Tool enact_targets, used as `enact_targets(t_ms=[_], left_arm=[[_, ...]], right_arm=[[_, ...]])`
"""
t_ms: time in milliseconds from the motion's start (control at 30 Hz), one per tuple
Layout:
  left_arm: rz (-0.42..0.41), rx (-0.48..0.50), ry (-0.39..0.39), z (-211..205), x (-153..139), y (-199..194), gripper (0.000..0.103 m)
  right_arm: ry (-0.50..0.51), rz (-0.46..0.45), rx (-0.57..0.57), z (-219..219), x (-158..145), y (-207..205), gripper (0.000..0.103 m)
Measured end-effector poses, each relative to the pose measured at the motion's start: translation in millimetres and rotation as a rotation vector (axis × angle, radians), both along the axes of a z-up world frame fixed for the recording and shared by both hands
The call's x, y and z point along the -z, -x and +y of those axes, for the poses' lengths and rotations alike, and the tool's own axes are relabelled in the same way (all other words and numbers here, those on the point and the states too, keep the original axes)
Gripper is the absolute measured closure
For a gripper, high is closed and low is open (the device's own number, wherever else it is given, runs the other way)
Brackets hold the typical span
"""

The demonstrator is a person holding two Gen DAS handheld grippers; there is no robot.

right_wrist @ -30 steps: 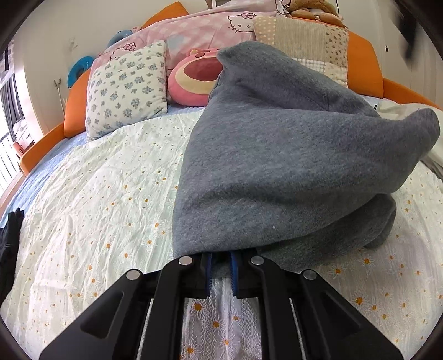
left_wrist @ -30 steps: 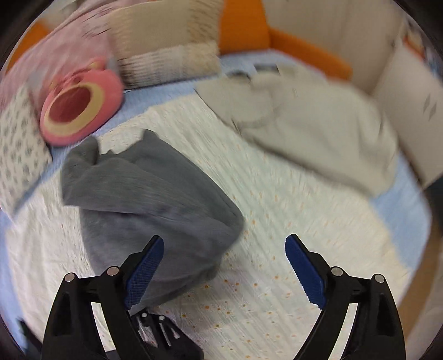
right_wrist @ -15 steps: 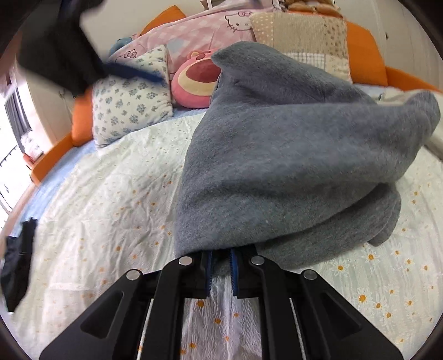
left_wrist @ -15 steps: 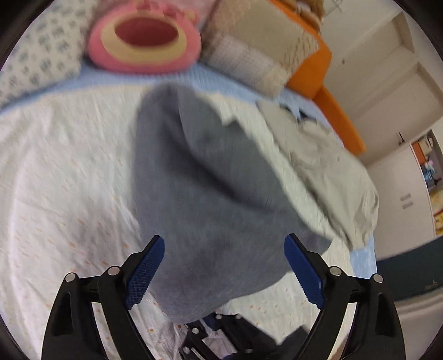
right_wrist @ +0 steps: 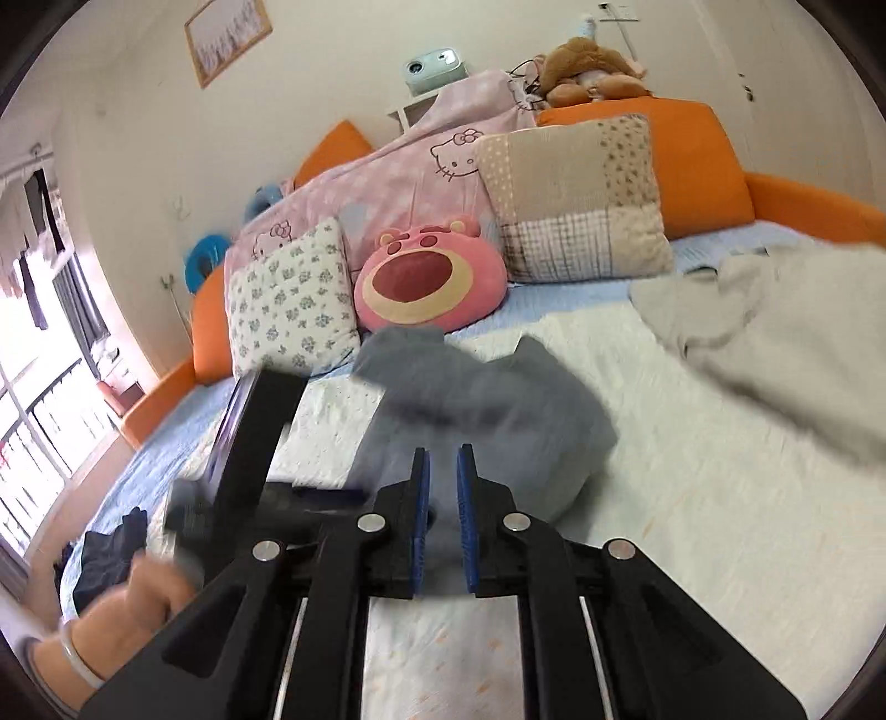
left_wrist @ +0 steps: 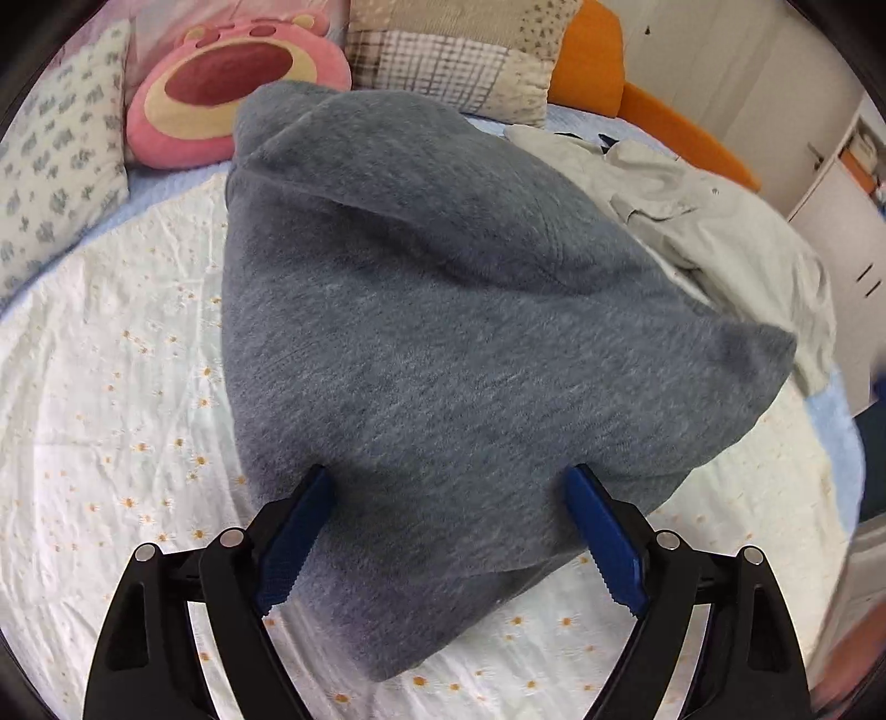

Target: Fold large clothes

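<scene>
Grey garment [left_wrist: 454,332] is lying bunched on the daisy-print sheet [left_wrist: 111,421], near the pillows. Left gripper [left_wrist: 443,531] is straddling its near edge, jaws spread wide, pads not yet pinching. Right gripper [right_wrist: 441,520] is hovering above, jaws nearly together, holding nothing. Risk: closing here may be catching several layers, or the sheet underneath, dragging the whole heap instead of one edge.

At twelve o'clock a pink bear cushion [right_wrist: 431,275] lies between a floral pillow [right_wrist: 290,299] and a patchwork pillow [right_wrist: 576,199], a pink quilt [right_wrist: 398,177] heaped behind, a projector [right_wrist: 434,65] and picture frame [right_wrist: 228,39] above.
</scene>
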State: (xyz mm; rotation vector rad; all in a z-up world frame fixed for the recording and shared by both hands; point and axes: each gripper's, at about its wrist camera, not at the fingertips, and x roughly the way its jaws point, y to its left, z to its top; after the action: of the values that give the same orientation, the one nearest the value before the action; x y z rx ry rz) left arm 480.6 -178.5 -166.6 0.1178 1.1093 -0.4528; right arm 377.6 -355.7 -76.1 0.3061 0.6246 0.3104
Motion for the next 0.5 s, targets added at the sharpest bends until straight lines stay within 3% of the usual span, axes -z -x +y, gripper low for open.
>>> enact_targets(t_ms=[133,333,500], left_arm=[[-0.063,-0.027,-0.012,4,3,11,0.014],[-0.142,-0.046,-0.027,6,11,25,0.013],[-0.169,-0.044,-0.032,1,15,27,0.013]], right_arm=[[0.063,0.102,-0.019,-2,14,-33,0.091],[0.121,0.255,-0.103,15,82,-44,0.095],[0.000,0.247,-0.081,-1,113,-50,0.097]])
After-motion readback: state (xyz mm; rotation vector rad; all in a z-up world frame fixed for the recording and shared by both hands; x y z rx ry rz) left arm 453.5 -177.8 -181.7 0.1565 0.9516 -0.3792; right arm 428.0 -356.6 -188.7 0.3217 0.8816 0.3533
